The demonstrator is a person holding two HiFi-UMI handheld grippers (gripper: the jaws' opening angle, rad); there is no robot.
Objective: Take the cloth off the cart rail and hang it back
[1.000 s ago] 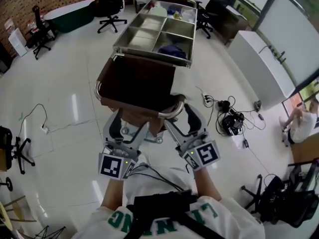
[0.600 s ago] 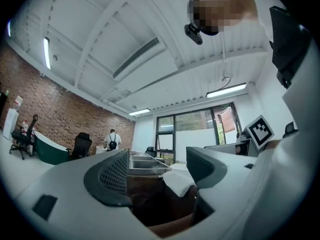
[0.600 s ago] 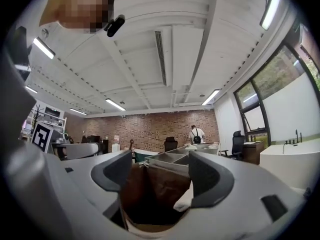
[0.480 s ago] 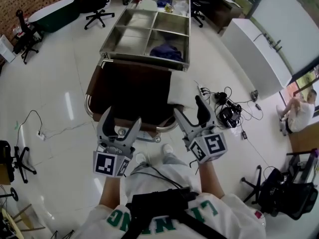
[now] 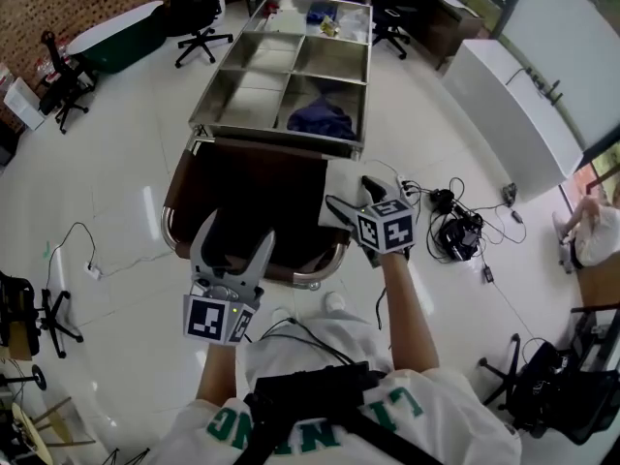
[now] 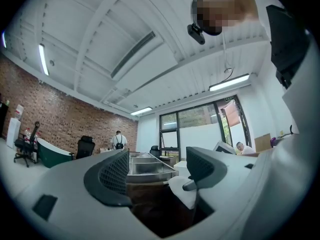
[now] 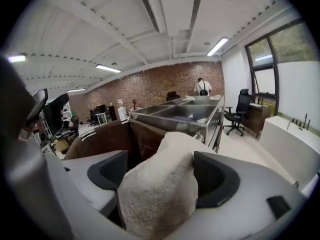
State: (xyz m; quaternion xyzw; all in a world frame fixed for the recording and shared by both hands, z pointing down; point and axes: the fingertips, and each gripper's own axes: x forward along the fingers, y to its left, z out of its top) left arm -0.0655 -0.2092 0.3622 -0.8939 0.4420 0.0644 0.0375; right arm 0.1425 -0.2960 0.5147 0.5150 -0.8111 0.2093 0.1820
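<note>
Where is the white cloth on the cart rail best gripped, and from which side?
Probably by the hump of the cloth on top of the rail, coming from the near end of the cart and pinching across its sides; folded over there, it stands up. The right gripper, jaws just opening, straddles it.

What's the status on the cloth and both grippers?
Left gripper open, empty. Right gripper fingers just opening, straddling the cloth, not pinching. Cloth draped on cart rail; nothing in the way.

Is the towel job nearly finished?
Not yet, it seems. The cloth hangs on the cart rail. In hand: the right gripper, jaws just opened wide, has cloth between them, not pinched. The left gripper is open, empty. To do: grab, lift off, rehang.
</note>
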